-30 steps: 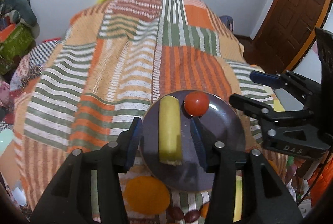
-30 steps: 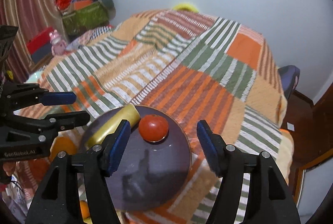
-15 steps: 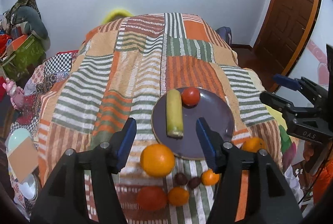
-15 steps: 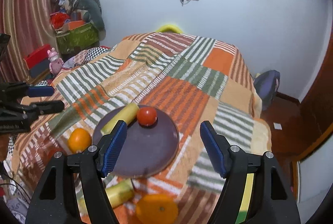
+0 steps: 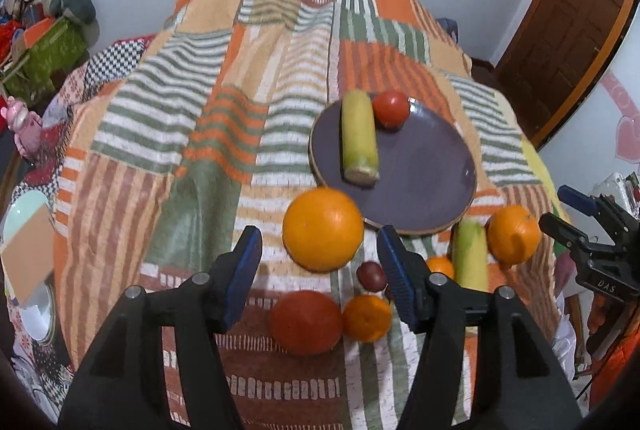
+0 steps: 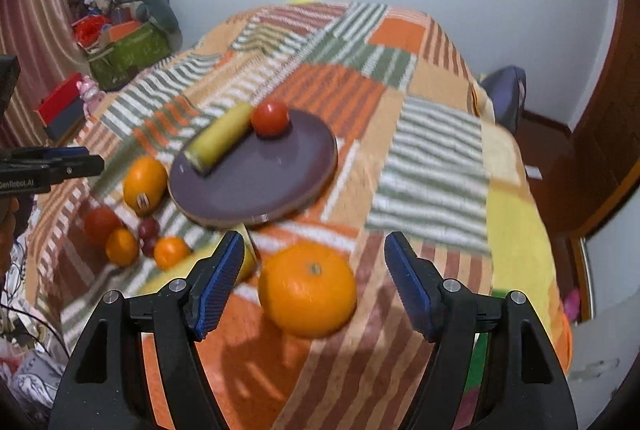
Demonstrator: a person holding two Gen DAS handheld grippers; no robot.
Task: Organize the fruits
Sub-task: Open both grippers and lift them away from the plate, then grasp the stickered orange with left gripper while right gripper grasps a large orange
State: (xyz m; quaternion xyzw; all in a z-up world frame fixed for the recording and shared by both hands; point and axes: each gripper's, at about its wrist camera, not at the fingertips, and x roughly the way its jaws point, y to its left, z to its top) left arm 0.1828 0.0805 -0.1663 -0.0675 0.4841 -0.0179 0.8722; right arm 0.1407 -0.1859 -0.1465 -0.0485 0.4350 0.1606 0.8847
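Observation:
A dark purple plate (image 5: 424,166) (image 6: 280,166) on the striped bedspread holds a yellow-green corn cob (image 5: 359,136) (image 6: 220,139) and a red tomato (image 5: 391,109) (image 6: 270,118). My left gripper (image 5: 320,278) is open, its blue pads flanking a large orange (image 5: 323,229) (image 6: 145,180) just ahead. My right gripper (image 6: 310,284) is open around another orange (image 6: 307,289) (image 5: 513,234). Near the front lie a red tomato (image 5: 306,322), small oranges (image 5: 367,317), dark plums (image 5: 371,275) and a second corn cob (image 5: 471,256).
The bed (image 5: 240,90) drops off at the right, with a wooden door (image 5: 560,30) beyond. Boxes and soft toys (image 6: 128,30) are piled at the left by the wall. The right gripper shows at the right edge of the left wrist view (image 5: 576,214).
Both grippers pulled back from the plate and lowered toward the near fruit. Each now frames an orange between open pads.

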